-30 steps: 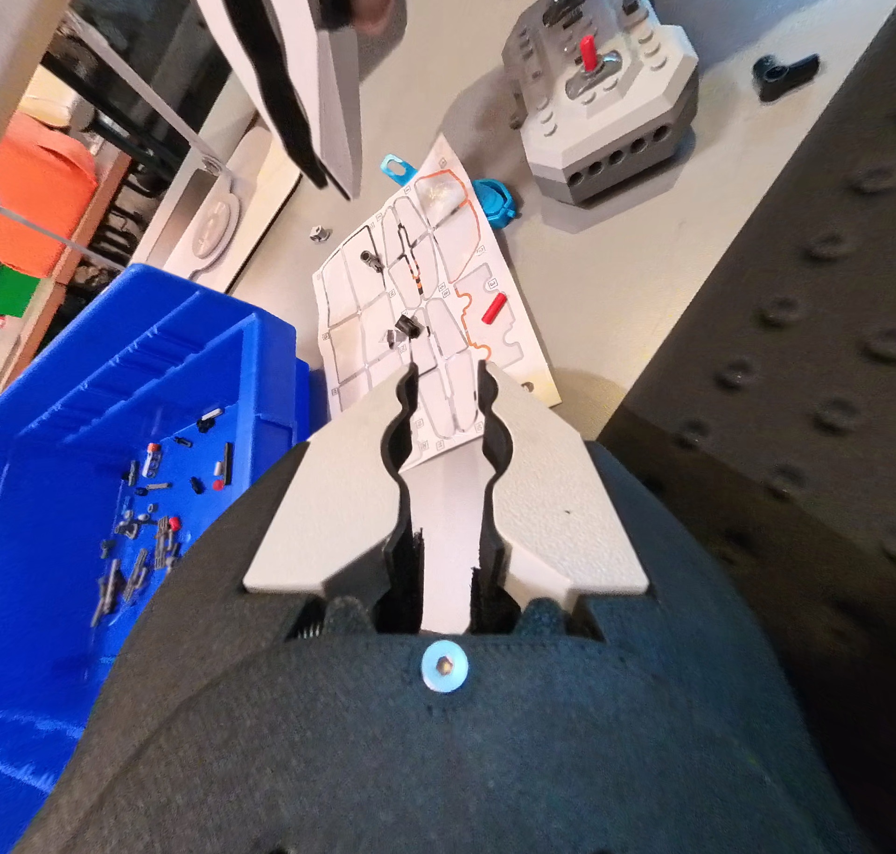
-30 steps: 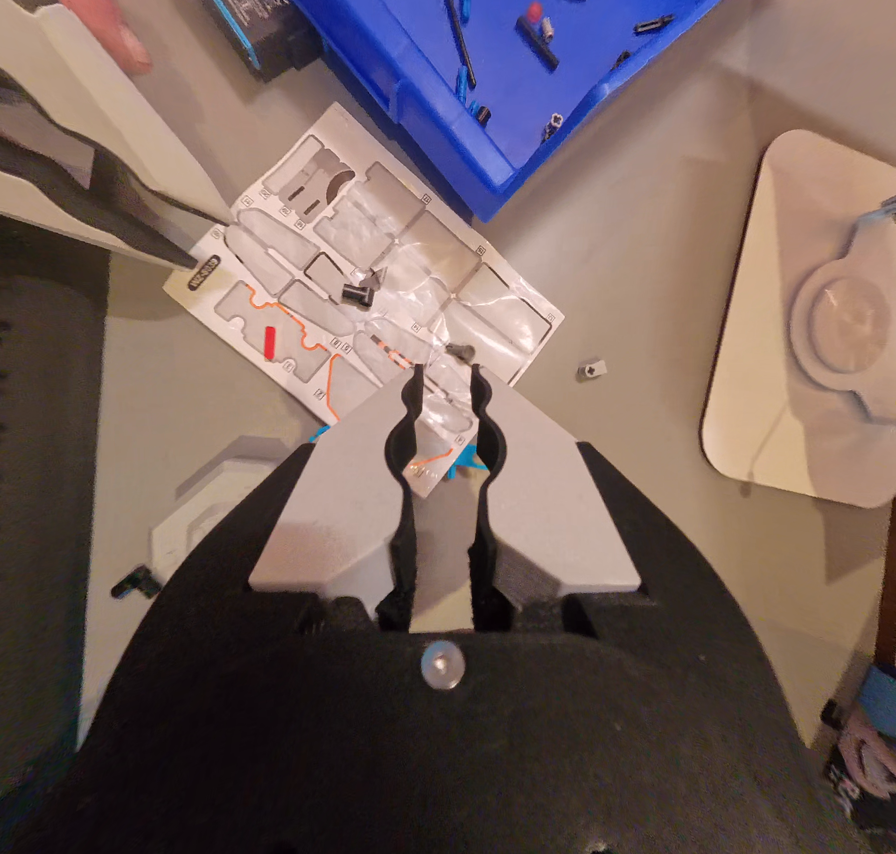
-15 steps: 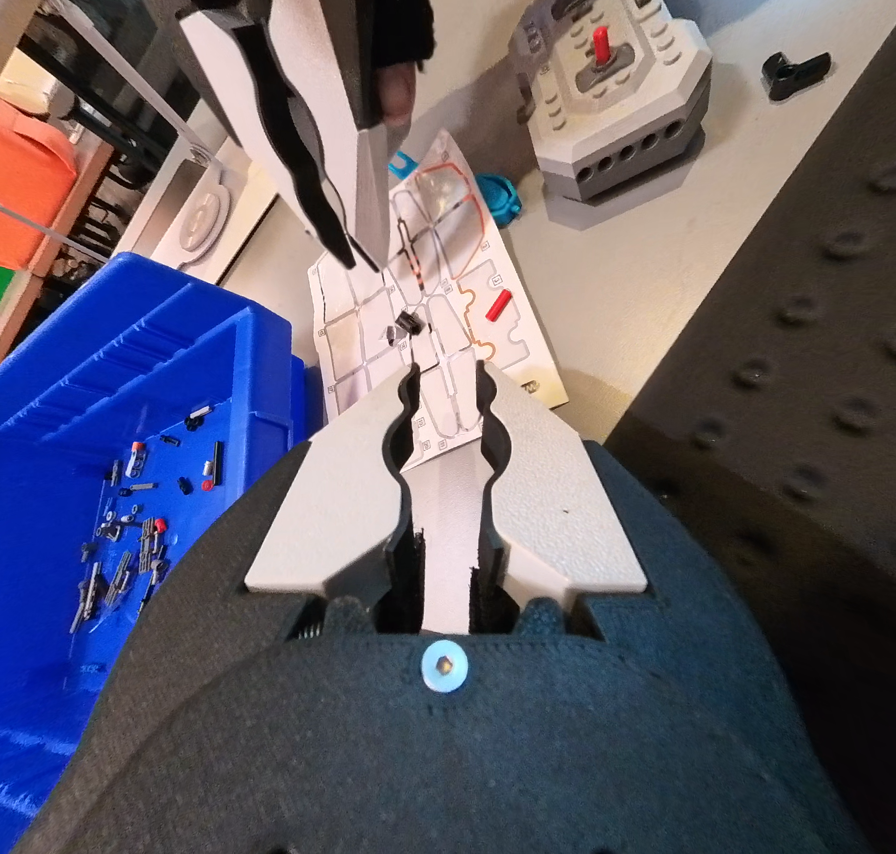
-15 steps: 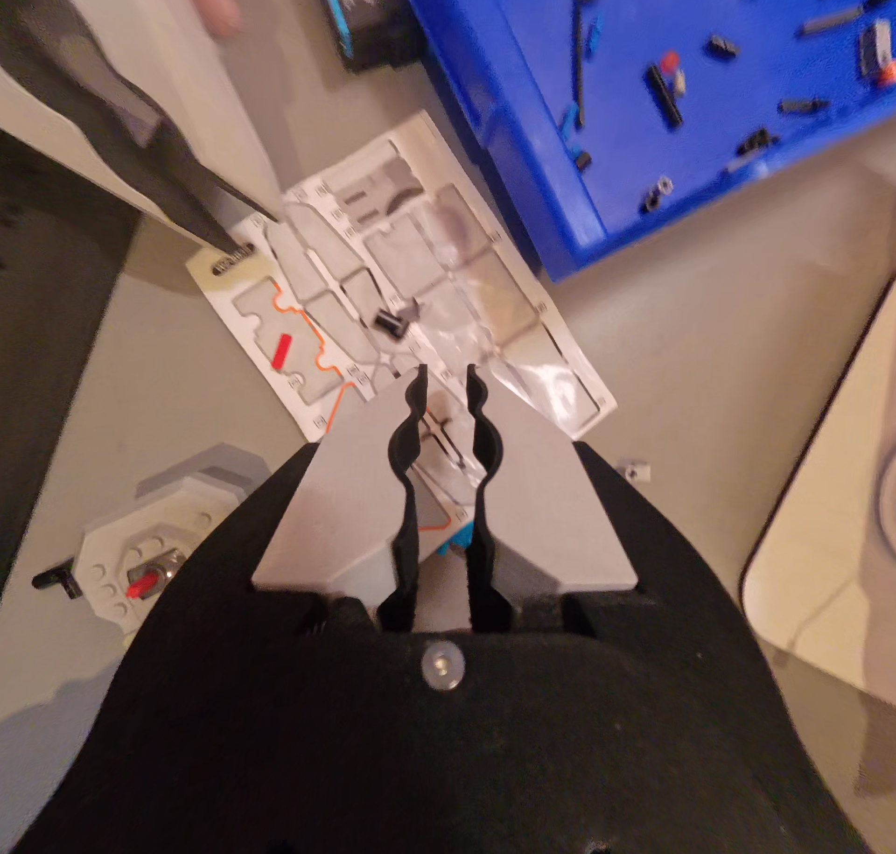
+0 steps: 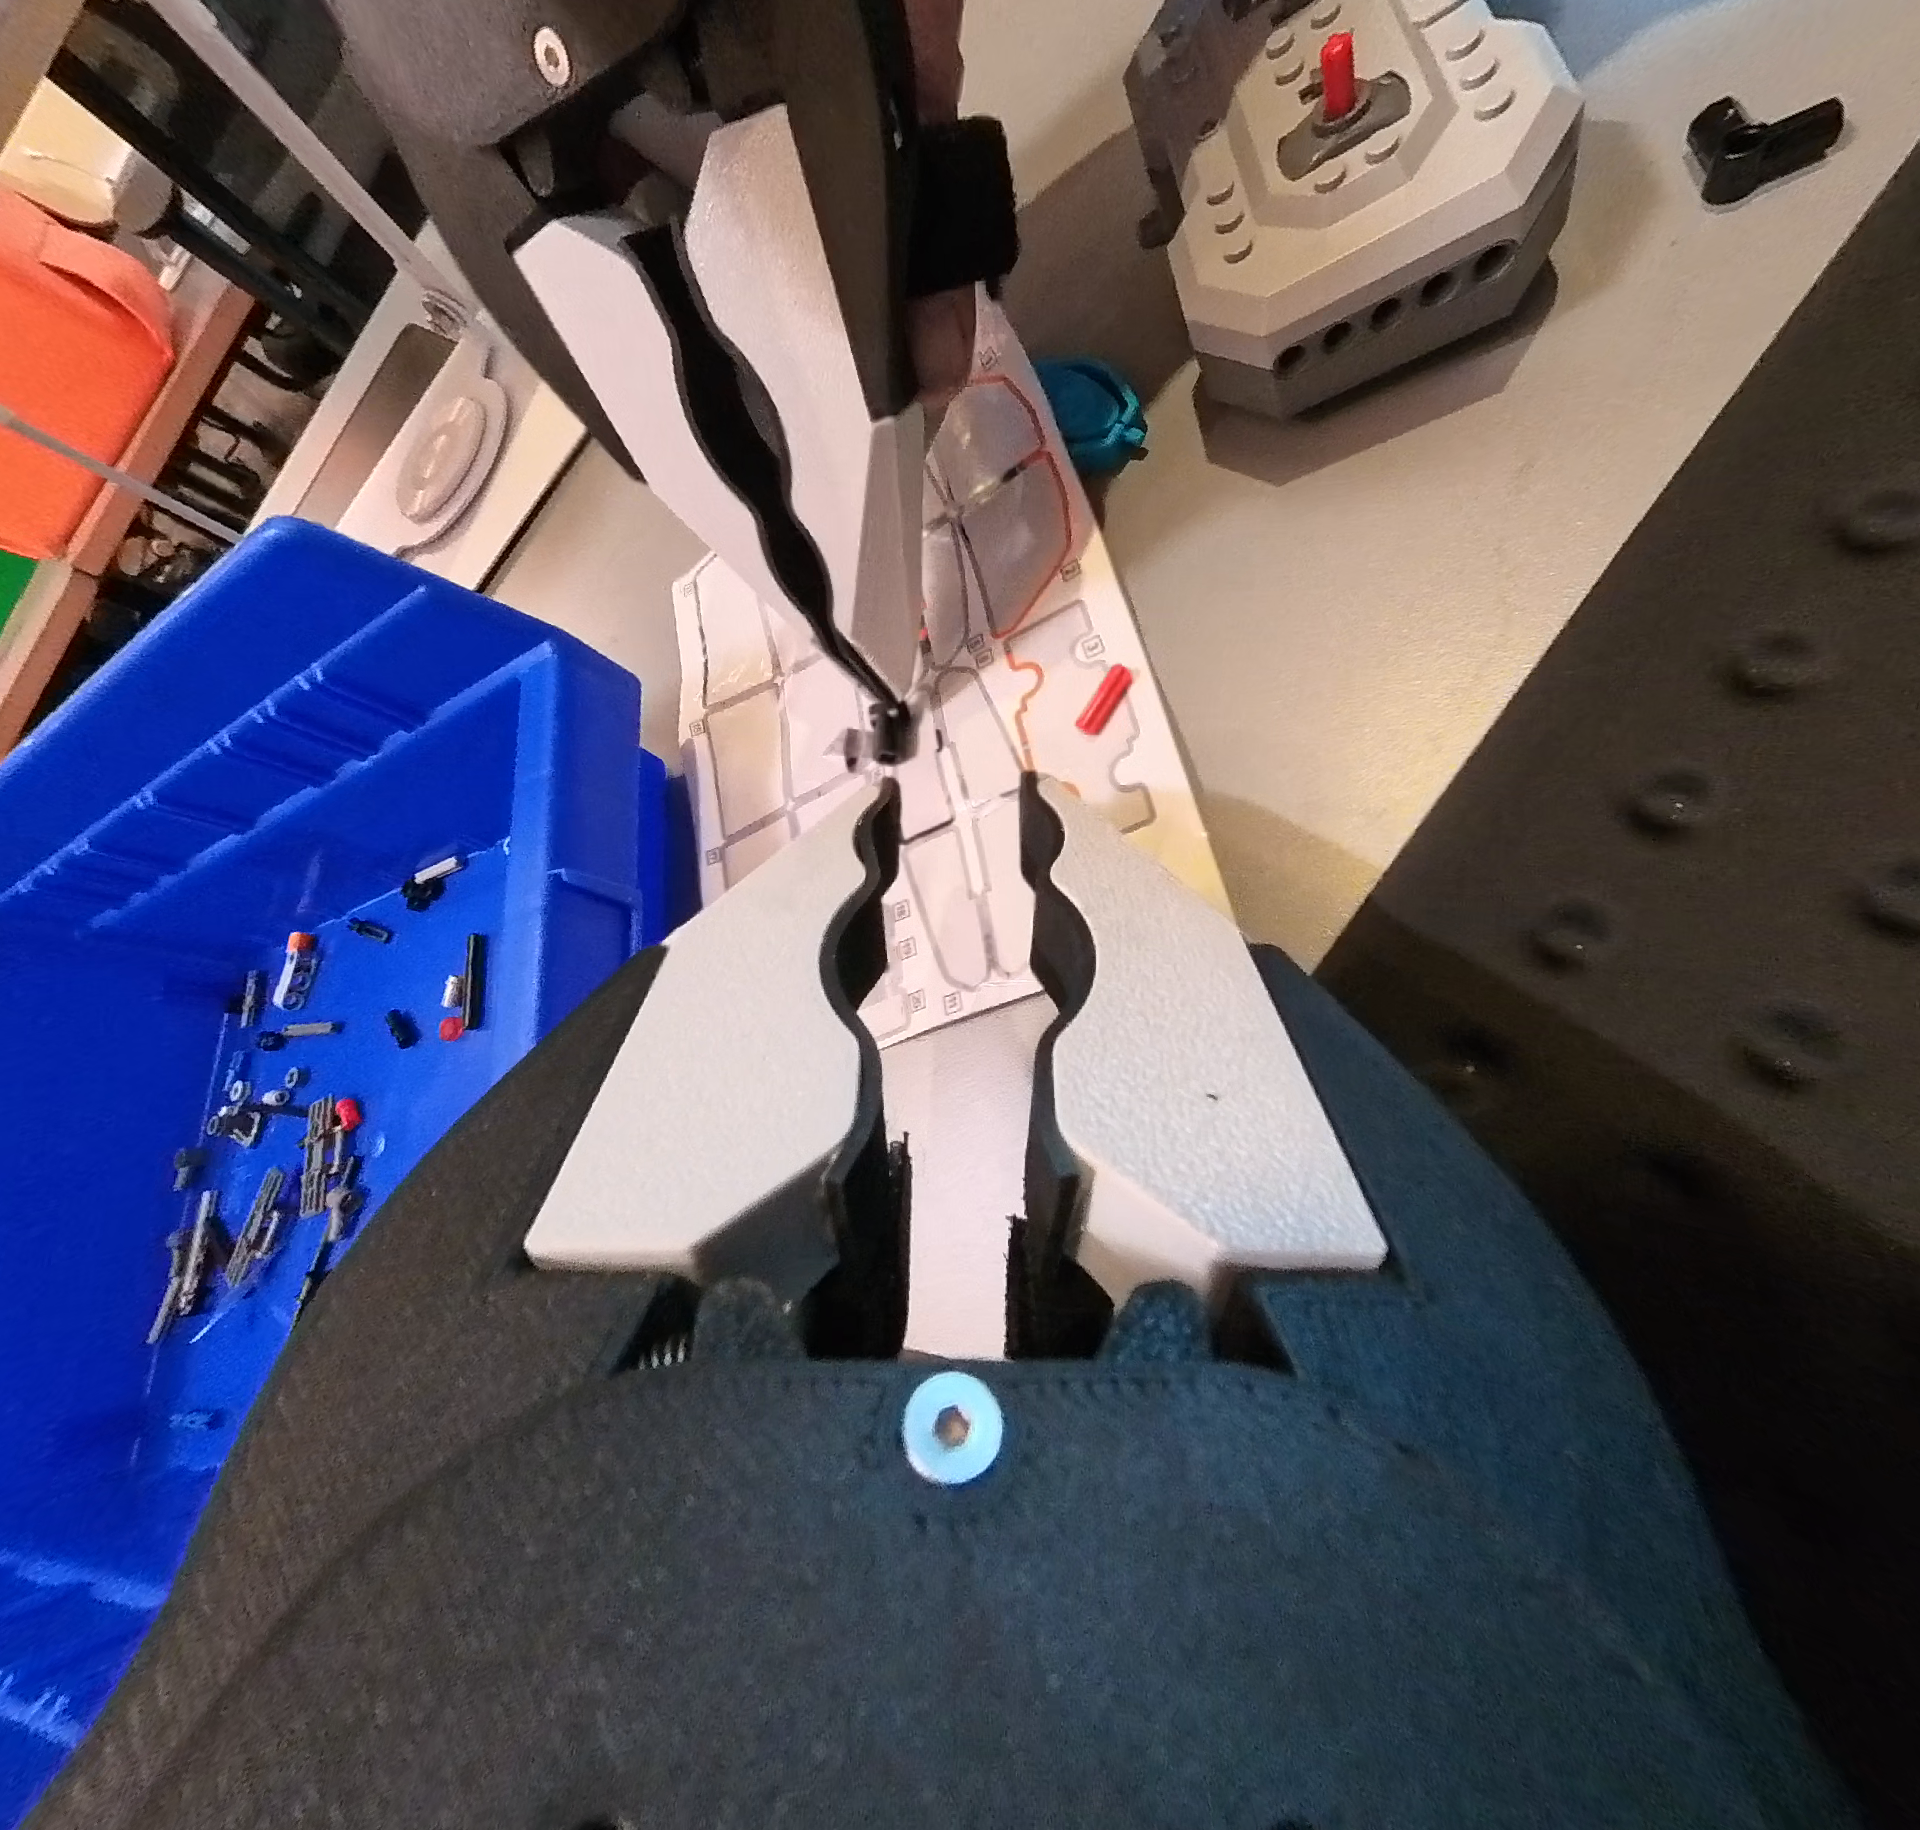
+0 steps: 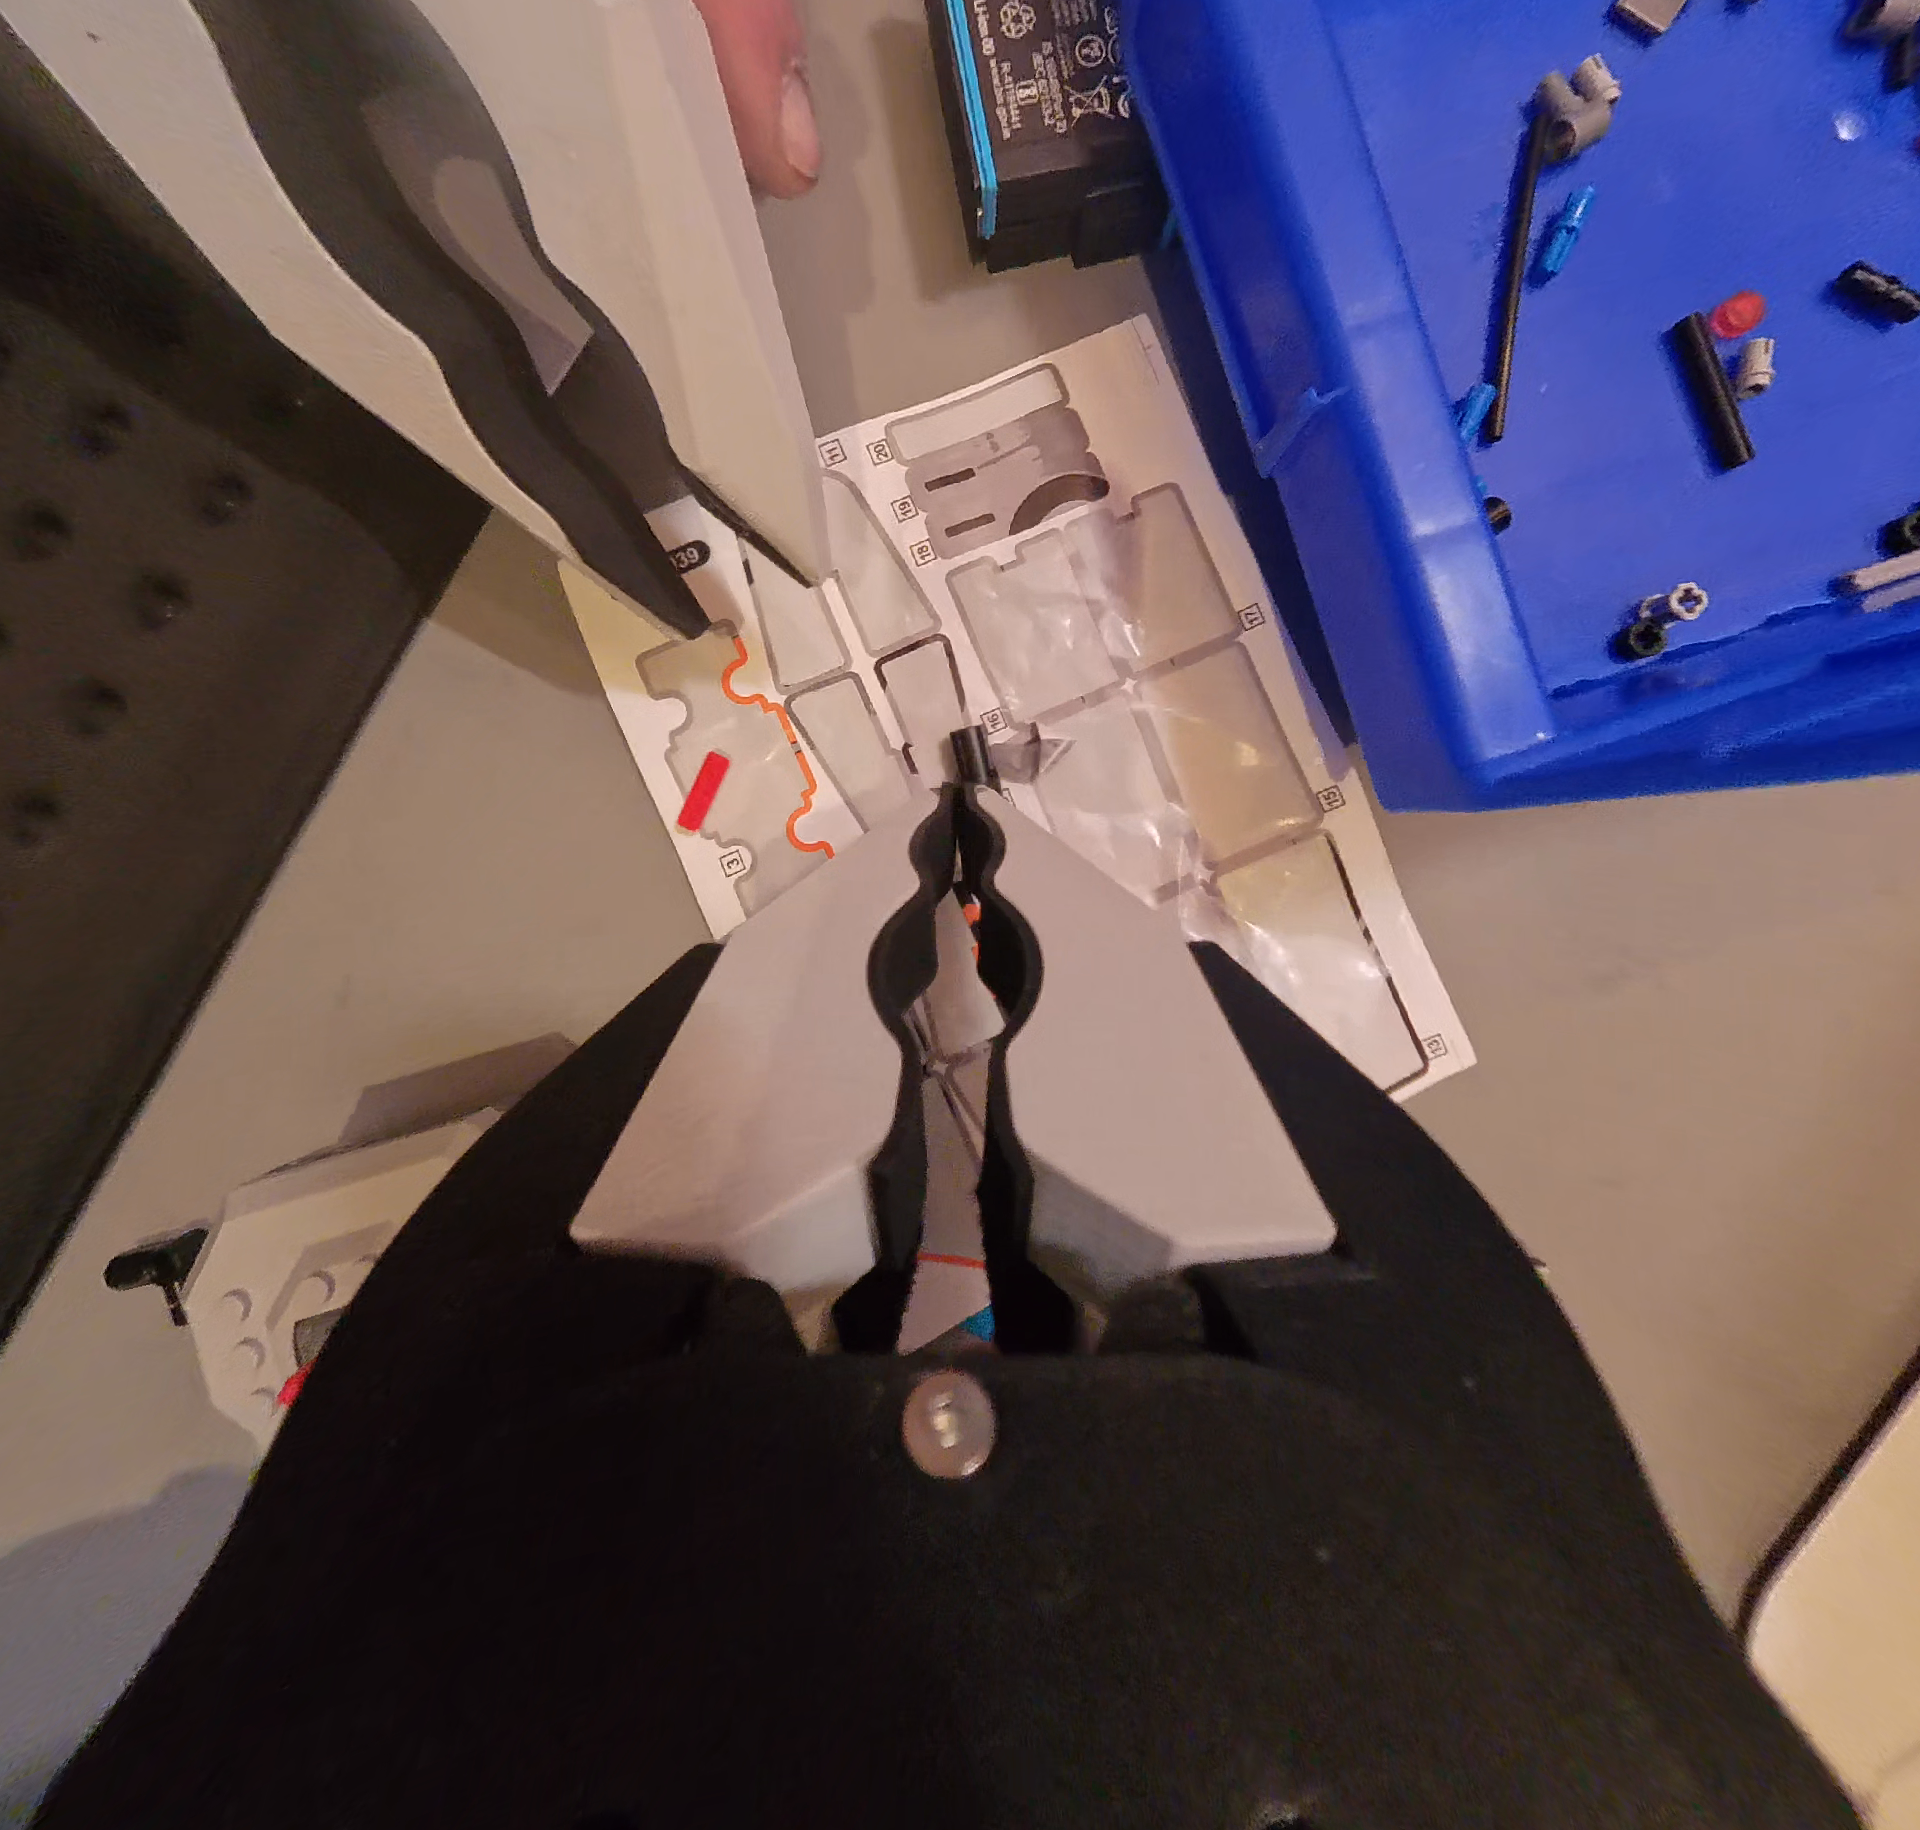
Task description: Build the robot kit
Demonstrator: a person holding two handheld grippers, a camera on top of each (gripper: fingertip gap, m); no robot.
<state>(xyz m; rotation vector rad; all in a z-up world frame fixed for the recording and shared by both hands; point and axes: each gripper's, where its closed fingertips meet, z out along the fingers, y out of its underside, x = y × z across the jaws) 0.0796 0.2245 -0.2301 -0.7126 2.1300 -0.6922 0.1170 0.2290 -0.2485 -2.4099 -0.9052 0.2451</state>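
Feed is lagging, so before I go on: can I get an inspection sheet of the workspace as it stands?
Surface: grey table, with a black studded board along one side.
Job's things: small black piece and a red piece, both on the sticker sheet.
Clutter: blue bin of small parts; grey motor block; teal piece; black angled piece; black battery pack.
Grippers: right gripper closed, tips apparently on the small black piece; left gripper open, empty, above the sheet's edge.
Cables: nothing seen.
Surroundings: shelving with an orange object.
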